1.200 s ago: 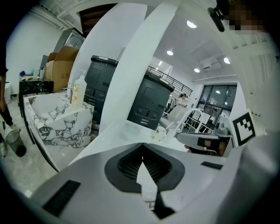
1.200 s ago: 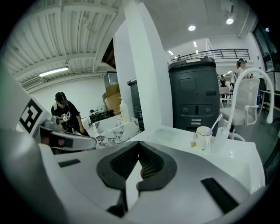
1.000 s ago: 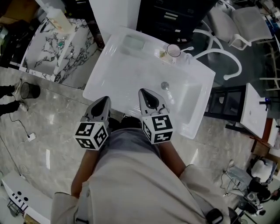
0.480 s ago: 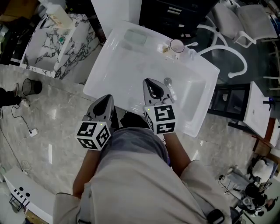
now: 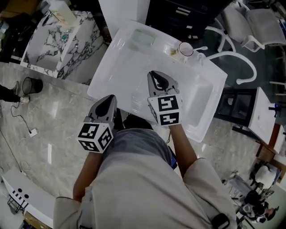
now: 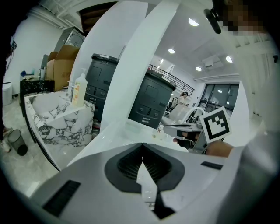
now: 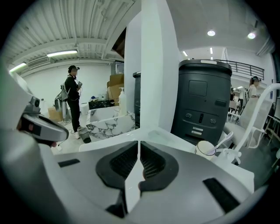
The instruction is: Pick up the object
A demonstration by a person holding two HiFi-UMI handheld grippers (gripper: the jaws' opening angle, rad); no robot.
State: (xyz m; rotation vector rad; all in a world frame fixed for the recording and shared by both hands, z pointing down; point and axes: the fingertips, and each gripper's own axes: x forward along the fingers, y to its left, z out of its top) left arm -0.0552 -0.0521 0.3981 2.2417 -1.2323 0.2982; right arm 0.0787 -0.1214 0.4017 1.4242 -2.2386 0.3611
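Note:
A white washbasin (image 5: 125, 67) fills the middle of the head view. On its back rim stands a white cup (image 5: 186, 48) (image 7: 205, 148) holding a toothbrush (image 5: 199, 48), and a pale green dish (image 5: 144, 37) lies to the cup's left. My right gripper (image 5: 155, 74) (image 7: 138, 146) hangs over the bowl, shut with nothing between its jaws, short of the cup. My left gripper (image 5: 108, 99) (image 6: 142, 154) is at the basin's front edge, also shut and empty. The right gripper hides the drain.
A marble-patterned counter (image 5: 49, 40) with a bottle (image 5: 62, 11) stands left of the basin. A black bin (image 5: 30, 85) sits on the floor. Dark cabinets (image 5: 178, 13) stand behind, white chairs (image 5: 250, 22) to the right. A person (image 7: 72, 96) stands far off.
My right gripper has moved forward over the bowl and now covers the drain. The left gripper has barely shifted.

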